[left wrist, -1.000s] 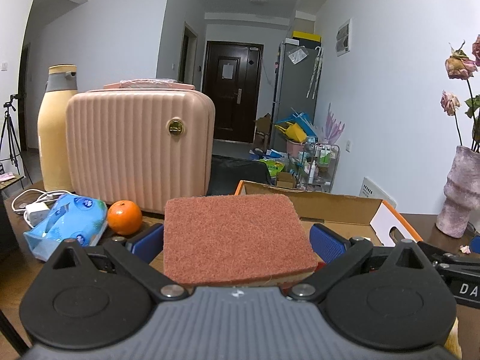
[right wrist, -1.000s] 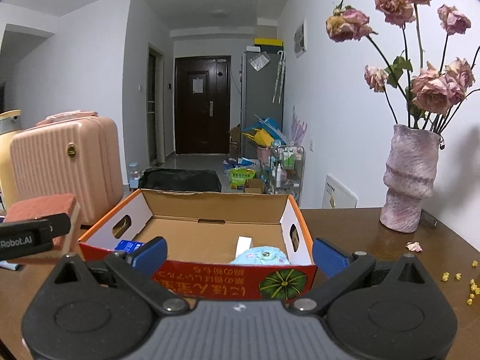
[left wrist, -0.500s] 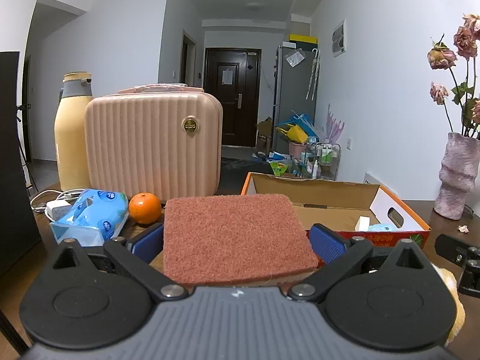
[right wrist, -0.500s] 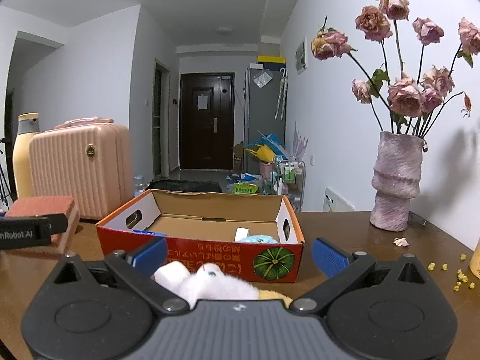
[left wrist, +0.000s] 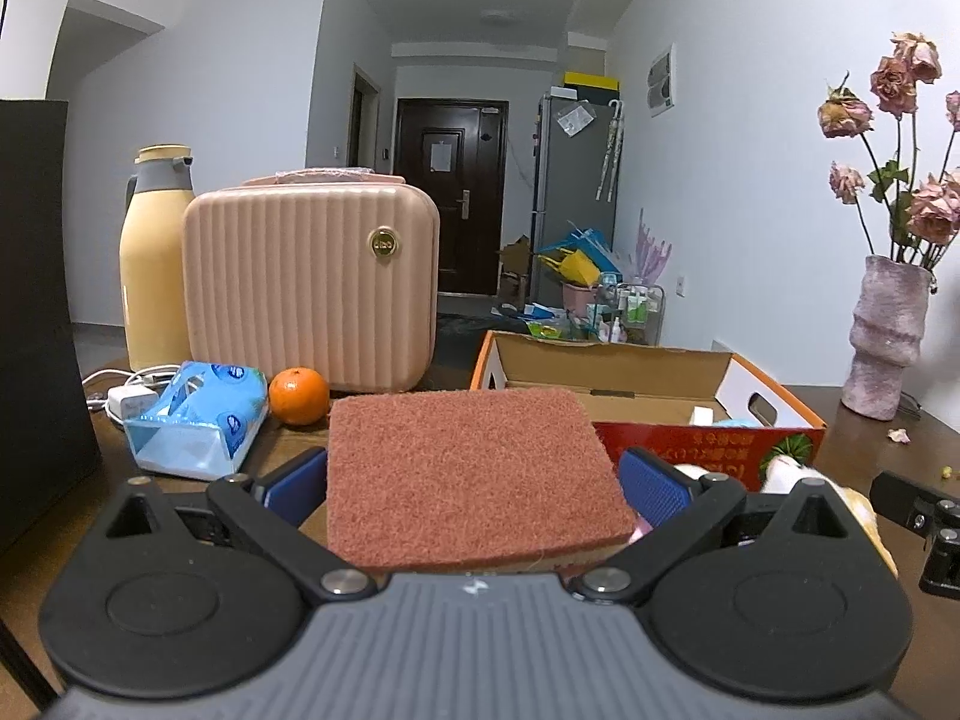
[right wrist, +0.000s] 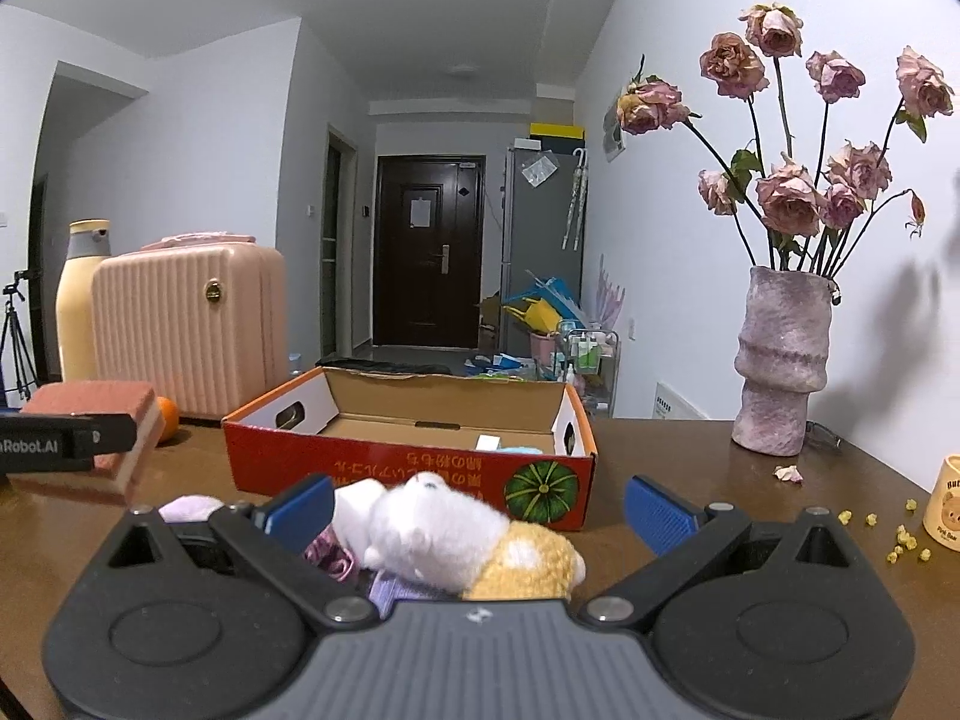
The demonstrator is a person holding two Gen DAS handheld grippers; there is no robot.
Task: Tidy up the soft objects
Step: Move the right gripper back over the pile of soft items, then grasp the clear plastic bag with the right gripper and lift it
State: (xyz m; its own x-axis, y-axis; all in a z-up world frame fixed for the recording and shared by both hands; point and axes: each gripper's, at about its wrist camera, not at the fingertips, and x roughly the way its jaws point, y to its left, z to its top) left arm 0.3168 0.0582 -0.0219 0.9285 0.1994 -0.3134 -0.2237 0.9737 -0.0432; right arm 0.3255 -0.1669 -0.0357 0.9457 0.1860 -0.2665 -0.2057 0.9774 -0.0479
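Currently, the sponge [left wrist: 474,474] sits between the fingers of the left claw [left wrist: 474,483], red scouring face up, with both blue pads [left wrist: 651,489] against its sides. In the right wrist view the same sponge [right wrist: 90,420] is held clear of the bench [right wrist: 690,480], with a pale layer under the red one.

The right claw [right wrist: 477,510] is wide open and grips nothing. A plush toy [right wrist: 444,540], white with a yellow part, lies between its fingers, nearer the left pad [right wrist: 300,507]; the right pad [right wrist: 657,513] stands well apart from it. Whether the toy rests on the bench cannot be told. A purple cloth [right wrist: 327,555] lies under the toy.

Ahead of both claws stands an open cardboard box [right wrist: 408,468] with a red front wall; small pale items lie inside.

Ahead-left of the left claw are a tissue pack [left wrist: 195,423] and an orange [left wrist: 298,395], just beside each other. Behind them stand a pink case [left wrist: 309,291] and a yellow flask [left wrist: 153,261].

Ahead-right of the right claw stands a vase [right wrist: 780,360] of dried roses, with fallen petals [right wrist: 787,473] near its base.
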